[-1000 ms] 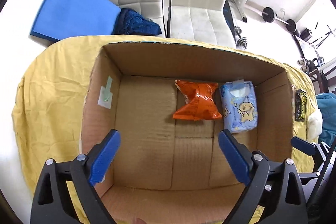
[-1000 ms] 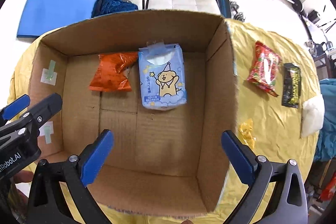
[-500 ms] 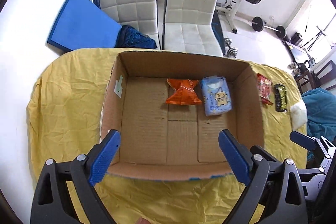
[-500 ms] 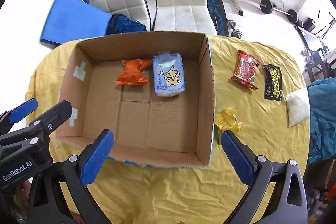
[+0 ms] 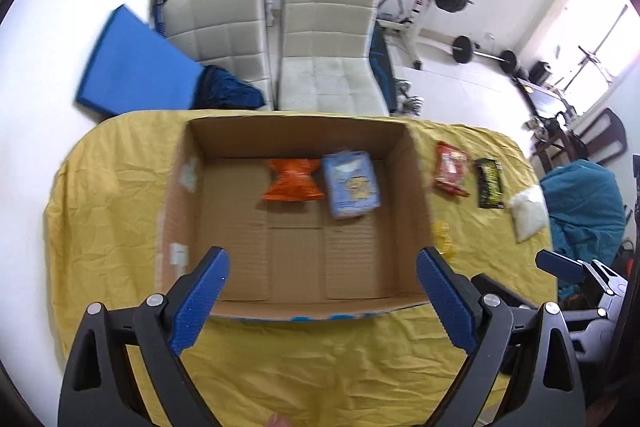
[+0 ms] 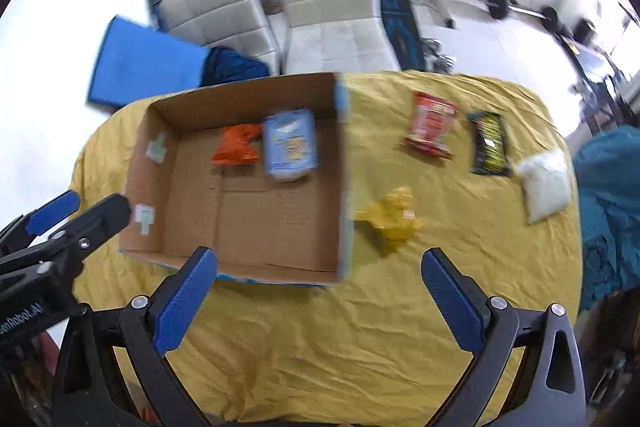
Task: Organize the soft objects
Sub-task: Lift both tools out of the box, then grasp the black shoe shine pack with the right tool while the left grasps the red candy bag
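Two packets lie in the box (image 6: 344, 187); both grippers, left (image 5: 322, 301) and right (image 6: 318, 301), have drawn back, wide open and empty; four packets remain on the bench (image 6: 460, 259).

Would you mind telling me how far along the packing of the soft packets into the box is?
Done: the orange packet and the blue tissue pack lie inside the cardboard box. In hand: nothing; the left gripper and right gripper are both open and empty. Left on the yellow cloth: the yellow packet, red packet, black packet and white bag.
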`<state>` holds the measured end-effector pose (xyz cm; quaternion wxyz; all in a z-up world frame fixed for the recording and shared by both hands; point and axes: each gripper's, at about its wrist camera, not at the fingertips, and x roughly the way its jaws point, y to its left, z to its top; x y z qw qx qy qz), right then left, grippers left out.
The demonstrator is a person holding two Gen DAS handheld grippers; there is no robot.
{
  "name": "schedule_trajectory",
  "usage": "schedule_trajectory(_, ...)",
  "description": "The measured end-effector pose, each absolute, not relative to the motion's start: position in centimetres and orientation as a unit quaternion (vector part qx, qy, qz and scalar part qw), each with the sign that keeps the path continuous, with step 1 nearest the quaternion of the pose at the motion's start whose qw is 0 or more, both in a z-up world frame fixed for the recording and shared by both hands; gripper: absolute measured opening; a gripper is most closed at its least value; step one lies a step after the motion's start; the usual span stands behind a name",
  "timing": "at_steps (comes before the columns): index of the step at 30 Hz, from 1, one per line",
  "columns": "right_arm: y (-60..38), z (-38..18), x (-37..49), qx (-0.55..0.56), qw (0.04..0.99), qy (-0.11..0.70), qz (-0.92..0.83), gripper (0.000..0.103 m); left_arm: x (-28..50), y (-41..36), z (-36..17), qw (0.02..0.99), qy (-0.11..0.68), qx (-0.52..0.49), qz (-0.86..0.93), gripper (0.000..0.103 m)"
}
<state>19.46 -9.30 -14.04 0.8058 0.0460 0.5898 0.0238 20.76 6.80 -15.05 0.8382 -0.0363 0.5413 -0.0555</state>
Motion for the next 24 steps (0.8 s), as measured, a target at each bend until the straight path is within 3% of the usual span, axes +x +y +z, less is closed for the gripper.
schedule_trajectory(11, -29.8, -17.7, 24.5, 0.097, 0.774, 0.621, -0.069, 0.103, 26.7, -10.1, -17.0, 0.805, 0.576, 0.016, -0.140, 0.096)
schedule_trajectory(18, -36.5, -26.6, 34.6, 0.161, 0.739, 0.652, -0.059, 0.103, 36.0, -18.6, -25.1, 0.766, 0.629, 0.063, -0.115, 0.096)
schedule_trajectory(24, -37.4, -34.8, 40.6, 0.172, 0.695, 0.696, -0.049, 0.103, 40.8, -19.8, -32.2, 0.725, 0.682, 0.050, -0.089, 0.096)
